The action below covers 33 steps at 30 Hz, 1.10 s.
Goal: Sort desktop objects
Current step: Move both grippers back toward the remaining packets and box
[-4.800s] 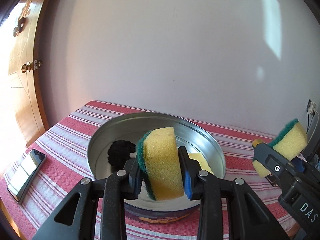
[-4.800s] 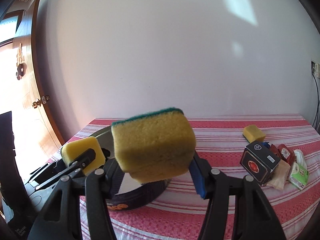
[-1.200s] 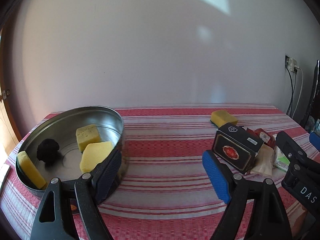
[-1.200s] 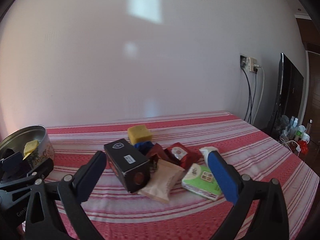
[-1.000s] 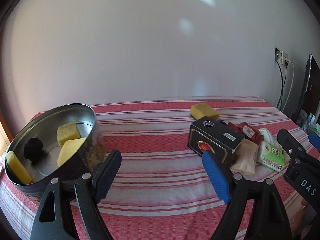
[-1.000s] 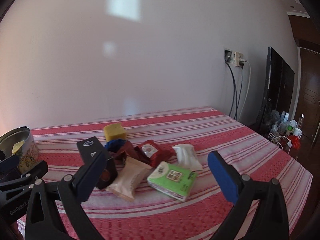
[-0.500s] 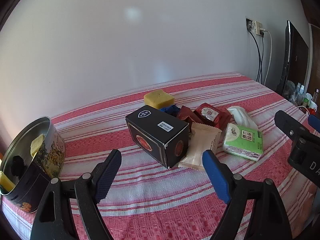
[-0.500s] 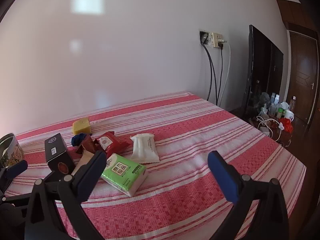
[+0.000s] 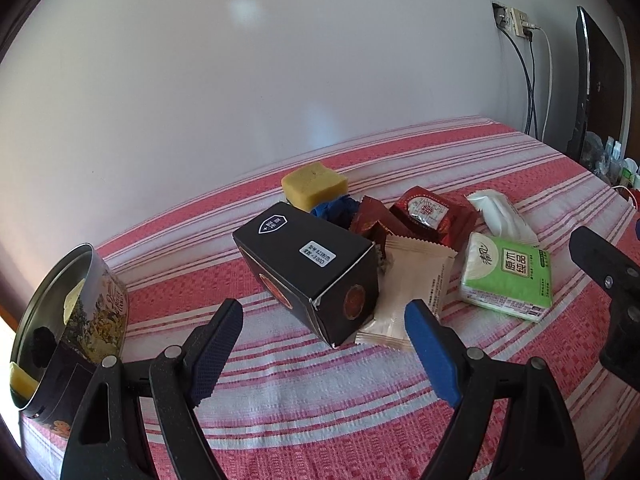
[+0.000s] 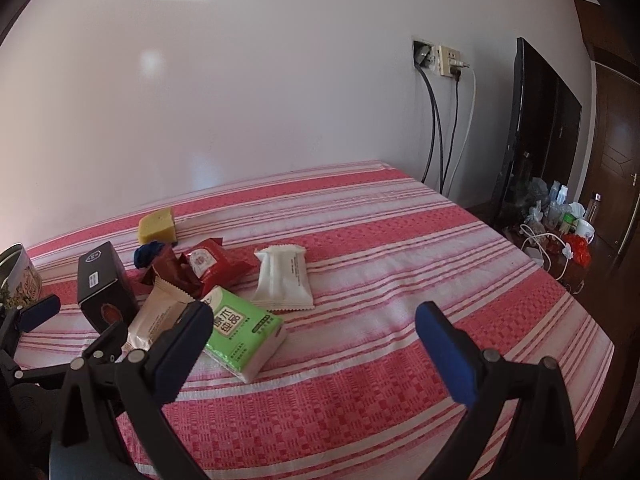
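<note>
Both tools, left and right, wide apart, empty; risk of pushing black box into packets when closing.

Black box on side, snack packs, green tissue pack, yellow sponge clustered, touching, mid-table

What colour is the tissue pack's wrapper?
Bright green on white; tissue pack shows best in the left wrist view.

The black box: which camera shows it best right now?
The left wrist view. The black box lies near the centre, just ahead of the open left claw, with its top label and end face readable. In the right wrist view the box sits small near the left edge, showing only its top and one end.
</note>
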Motion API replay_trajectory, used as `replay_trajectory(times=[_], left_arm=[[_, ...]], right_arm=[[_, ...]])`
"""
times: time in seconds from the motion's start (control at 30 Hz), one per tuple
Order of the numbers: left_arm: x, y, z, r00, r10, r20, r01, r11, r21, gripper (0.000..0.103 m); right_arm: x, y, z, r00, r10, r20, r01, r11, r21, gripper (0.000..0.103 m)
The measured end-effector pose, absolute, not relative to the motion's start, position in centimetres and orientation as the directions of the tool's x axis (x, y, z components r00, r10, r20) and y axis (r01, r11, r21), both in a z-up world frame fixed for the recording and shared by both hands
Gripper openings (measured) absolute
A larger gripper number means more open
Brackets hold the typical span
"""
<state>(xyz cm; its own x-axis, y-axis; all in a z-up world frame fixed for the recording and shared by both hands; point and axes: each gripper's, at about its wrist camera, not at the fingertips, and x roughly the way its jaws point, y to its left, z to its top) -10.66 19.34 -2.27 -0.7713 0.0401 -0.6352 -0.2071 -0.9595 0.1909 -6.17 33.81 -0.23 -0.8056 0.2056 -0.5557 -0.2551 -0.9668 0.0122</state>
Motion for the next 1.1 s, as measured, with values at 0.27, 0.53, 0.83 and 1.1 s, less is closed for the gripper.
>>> replay_trajectory(times=[0.27,0.53,0.83,1.1], left_arm=[[-11.1,18.3,-2.7,-0.752,0.051,-0.658,-0.198,-0.968,0.152,0.085],[-10.7,18.7,-2.5,-0.78,0.014,-0.625,-0.174,-0.965,0.195,0.085],[-10.8,18.1,-2.2,-0.788,0.015,-0.615,-0.171,-0.966,0.194,0.085],[-10.7,17.8,-2.2,-0.777,0.058,-0.627,-0.205,-0.965,0.164,0.085]], right_arm=[[-7.1,33.7,-0.8,-0.78,0.161,-0.604,-0.204,-0.979,0.002,0.102],[-10.0,31.8,-2.4,-0.715,0.082,-0.695,-0.105,-0.994,-0.01,0.09],[-11.8,31.3,-2.8,-0.677,0.042,-0.735,-0.04,-0.999,-0.021,0.09],[-11.6,31.9,-3.6,-0.647,-0.02,-0.762,-0.016,-0.999,0.04,0.086]])
